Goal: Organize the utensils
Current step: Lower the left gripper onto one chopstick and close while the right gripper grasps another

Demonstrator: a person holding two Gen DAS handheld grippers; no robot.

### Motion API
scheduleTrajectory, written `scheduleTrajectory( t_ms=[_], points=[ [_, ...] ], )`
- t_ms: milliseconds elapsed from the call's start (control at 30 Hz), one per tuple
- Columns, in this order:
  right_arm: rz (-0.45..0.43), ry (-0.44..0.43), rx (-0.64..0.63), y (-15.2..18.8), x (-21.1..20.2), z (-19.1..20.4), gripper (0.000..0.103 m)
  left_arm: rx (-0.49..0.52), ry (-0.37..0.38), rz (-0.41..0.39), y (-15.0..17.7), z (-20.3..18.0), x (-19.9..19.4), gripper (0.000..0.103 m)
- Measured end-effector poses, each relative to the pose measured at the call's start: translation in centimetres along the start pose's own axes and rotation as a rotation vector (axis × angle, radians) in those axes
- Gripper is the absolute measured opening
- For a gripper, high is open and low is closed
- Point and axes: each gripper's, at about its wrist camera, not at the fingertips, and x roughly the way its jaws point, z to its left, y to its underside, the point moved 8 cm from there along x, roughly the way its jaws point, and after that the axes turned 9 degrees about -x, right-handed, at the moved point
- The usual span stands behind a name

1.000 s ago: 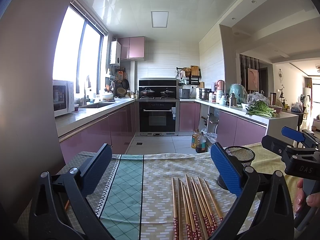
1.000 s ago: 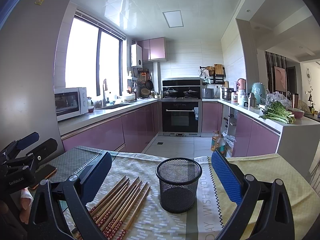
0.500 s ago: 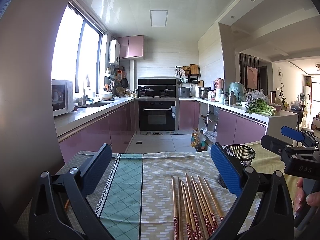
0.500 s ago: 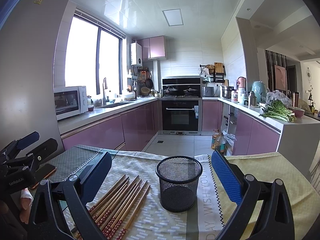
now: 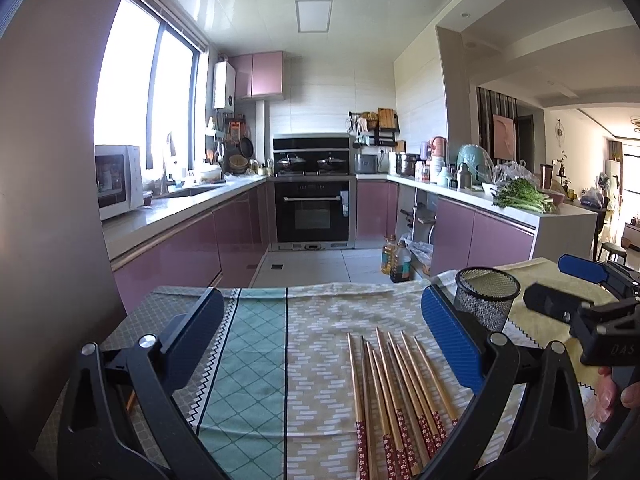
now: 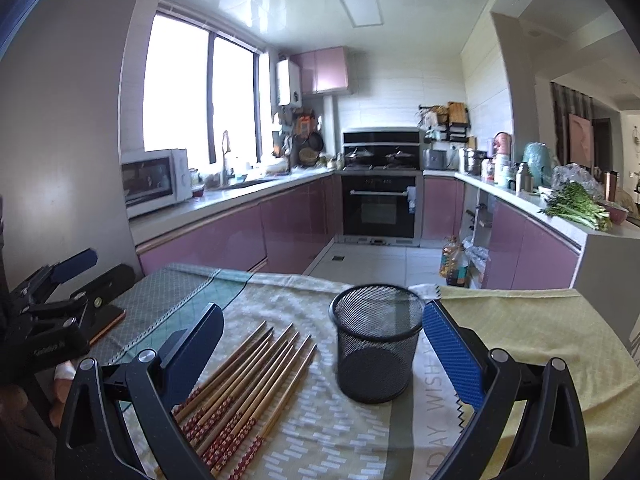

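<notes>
Left wrist view looks down along the left gripper point(image 5: 320, 336), whose two blue fingers point(image 5: 450, 342) stand wide apart with nothing between them, held above a worktop point(image 5: 256, 364) covered in patterned cloths. A bundle of wooden chopsticks point(image 5: 394, 392) with red flowered ends lies flat on the beige cloth, just inside the right-hand finger, tips pointing away toward the kitchen. Beyond that finger stands a black mesh cup point(image 5: 486, 296), upright and empty as far as its rim shows. At the right edge the right gripper point(image 5: 580, 292) comes into view, with a hand point(image 5: 612, 392) around its handle.

Right wrist view shows the right gripper point(image 6: 322, 340) above the same worktop point(image 6: 540, 332), its fingers point(image 6: 452, 354) likewise spread wide and holding nothing. The mesh cup point(image 6: 376, 344) stands between them, nearer the right-hand finger, on the seam where the beige cloth meets the yellow one. The chopsticks point(image 6: 248, 376) lie side by side just left of the cup, apart from it, partly under the left-hand finger in this view. The left gripper point(image 6: 52, 296) shows at the left edge, open.
</notes>
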Motion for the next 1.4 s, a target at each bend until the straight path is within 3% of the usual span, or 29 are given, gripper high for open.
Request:
scheduleTrajectory(
  t_ms=[233,300,400,633,900,1033,1400],
  points=[
    [0.218,-0.116,-0.040,4.0,4.1,2.8,0.095,0.050,0.014,0.212,2.9,1.4,3.9,0.097],
    [0.267,-0.118,-0.063,4.9,5.0,3.4,0.084,0.063,0.014,0.282,4.0,2.0,5.1,0.097],
    [0.345,-0.121,-0.070,6.1,6.3,3.7,0.077,0.079,0.038,0.372,6.2,2.2,6.7,0.089],
    [0.474,-0.167,-0.032,8.6,9.3,3.9,0.052,0.145,0.078,0.549,10.7,1.4,10.0,0.069],
    [0.521,-0.161,-0.043,9.2,10.0,3.8,0.042,0.174,0.111,0.636,12.7,0.3,11.4,0.057],
    [0.538,-0.161,-0.053,9.2,10.3,3.6,0.031,0.155,0.147,0.672,13.1,0.0,11.7,0.046],
    [0.543,-0.161,-0.033,8.8,11.8,3.5,0.028,0.134,0.158,0.713,12.4,-0.8,14.8,0.041]
  ],
)
